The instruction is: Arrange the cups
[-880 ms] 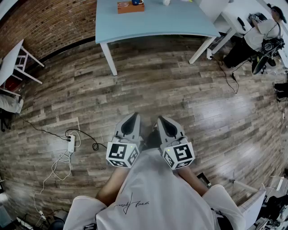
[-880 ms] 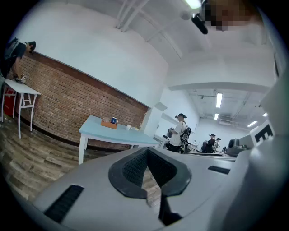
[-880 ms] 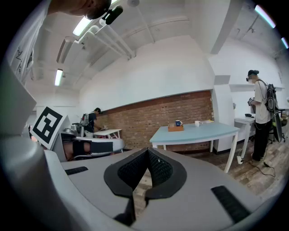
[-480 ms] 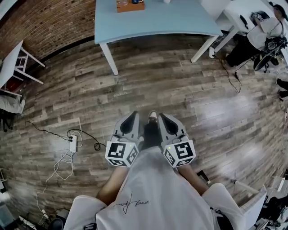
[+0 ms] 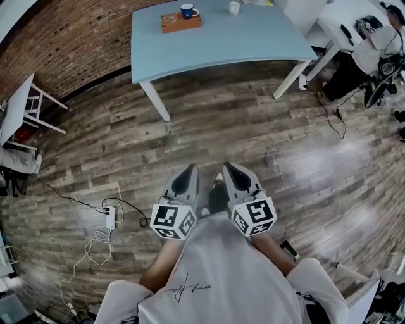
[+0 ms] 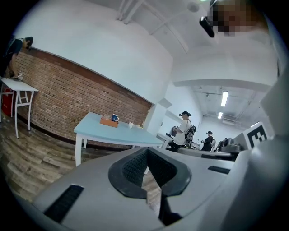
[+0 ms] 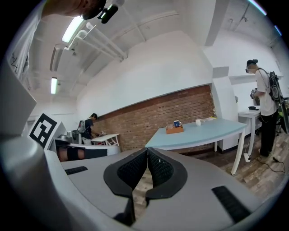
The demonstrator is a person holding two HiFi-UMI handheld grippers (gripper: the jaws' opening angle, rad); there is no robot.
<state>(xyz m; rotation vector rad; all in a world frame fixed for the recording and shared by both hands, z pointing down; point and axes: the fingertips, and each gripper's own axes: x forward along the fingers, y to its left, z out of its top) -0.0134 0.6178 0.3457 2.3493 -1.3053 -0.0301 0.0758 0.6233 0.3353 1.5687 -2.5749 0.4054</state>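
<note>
A blue cup (image 5: pixel 187 11) stands on a brown tray (image 5: pixel 180 23) at the far side of a light blue table (image 5: pixel 215 41); a small white cup (image 5: pixel 234 7) sits to its right. The blue cup (image 7: pixel 177 123) and white cup (image 7: pixel 198 122) also show far off in the right gripper view, and the blue cup (image 6: pixel 114 118) in the left gripper view. My left gripper (image 5: pixel 188 171) and right gripper (image 5: pixel 228 168) are held side by side close to my body, well short of the table, both shut with nothing between the jaws.
Wood floor lies between me and the table. A power strip with cables (image 5: pixel 109 218) lies on the floor at left. A white side table (image 5: pixel 25 101) stands by the brick wall. People (image 5: pixel 373 44) and white desks are at the right.
The table and cups have come further into the head view, lower in the frame. Both grippers stay together and shut.
</note>
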